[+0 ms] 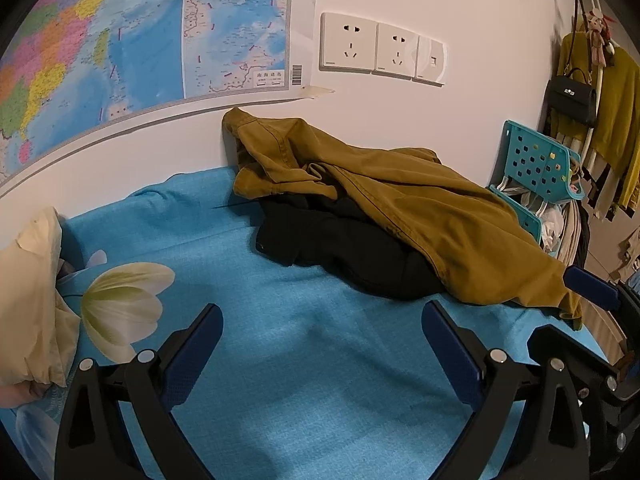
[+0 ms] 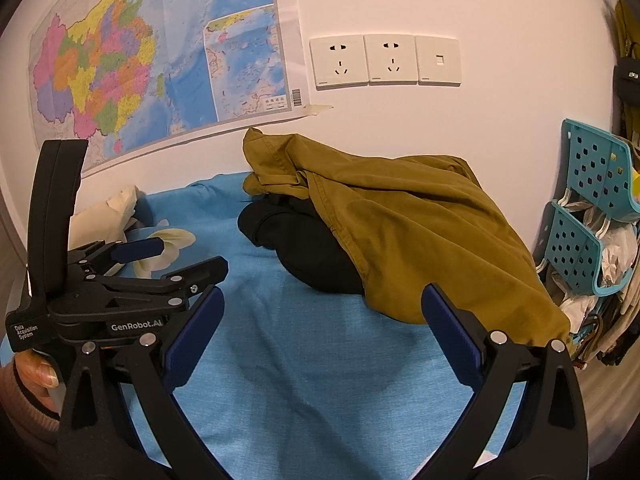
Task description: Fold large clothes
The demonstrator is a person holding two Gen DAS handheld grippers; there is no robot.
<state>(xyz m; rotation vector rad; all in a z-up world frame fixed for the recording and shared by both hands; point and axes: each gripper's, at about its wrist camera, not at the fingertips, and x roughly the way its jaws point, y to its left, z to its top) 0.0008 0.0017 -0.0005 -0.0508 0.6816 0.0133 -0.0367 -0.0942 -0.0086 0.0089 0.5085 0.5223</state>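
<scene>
We are holding the left gripper (image 1: 322,334) and right gripper (image 2: 322,316) wide apart, gripping nothing, over the blue sheet (image 1: 304,380). The mustard garment (image 1: 420,208) is lying crumpled against the wall, covering what is perhaps a black garment (image 1: 352,248).

Each claw is a black plastic frame with two curved arms, round silver rivets at the pivots, and flat dark-blue ribbed pads lining the inner faces of its fingers. The left claw (image 2: 168,258) carries white lettering: "GenRobot.AI" on its body and "Data Acquisition System" on a block at the base of a tall black handle. The hand (image 2: 34,380) gripping it emerges from a brownish ribbed knit cuff.
</scene>
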